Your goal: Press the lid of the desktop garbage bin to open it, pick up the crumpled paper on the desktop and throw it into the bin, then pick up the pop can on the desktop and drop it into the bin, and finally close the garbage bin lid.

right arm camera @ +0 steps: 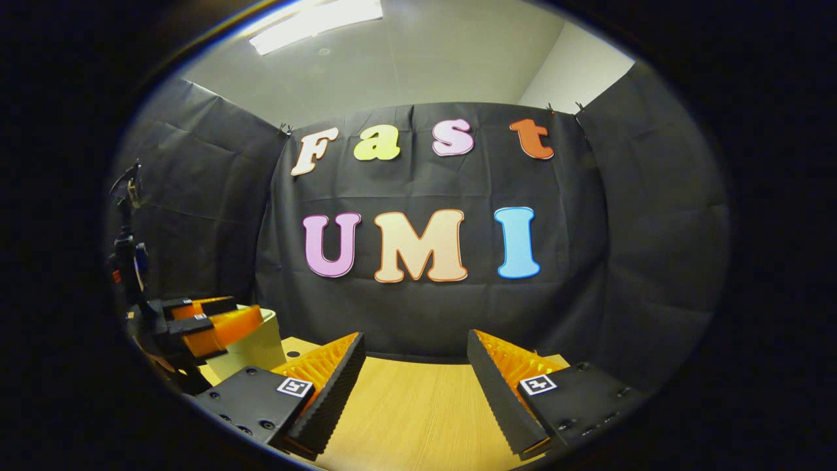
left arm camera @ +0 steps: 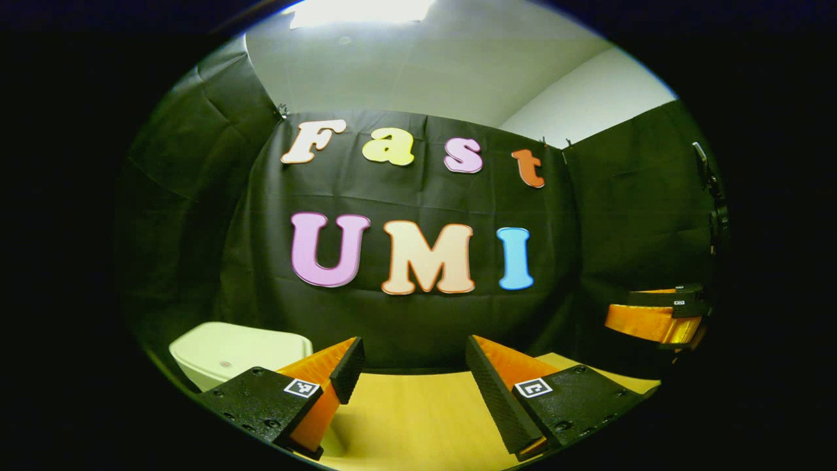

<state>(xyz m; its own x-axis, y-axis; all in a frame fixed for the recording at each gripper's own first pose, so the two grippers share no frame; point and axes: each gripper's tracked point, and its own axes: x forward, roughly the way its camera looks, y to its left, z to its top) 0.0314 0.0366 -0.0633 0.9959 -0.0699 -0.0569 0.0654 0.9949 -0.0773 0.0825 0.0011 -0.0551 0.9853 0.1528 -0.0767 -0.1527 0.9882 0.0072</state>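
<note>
Left gripper (left arm camera: 409, 366) spread wide, nothing between its fingers, raised over bare wooden desktop (left arm camera: 418, 418). Right gripper (right arm camera: 415, 366) likewise parted and empty-handed. Garbage bin (left arm camera: 239, 350) standing low at left, lid down; also seen in right gripper view behind the other gripper. Posture judged a neutral hover ahead of pressing the lid. Crumpled paper and pop can: whereabouts cannot be told.

The left gripper (left arm camera: 409, 379) carries two wedge-shaped fingers (left arm camera: 346, 369) with ridged inner faces, each bolted to a flat black textured plate with round screw heads. A small square black-and-white marker sits on each plate. The right gripper (right arm camera: 415, 383) is built alike.
</note>
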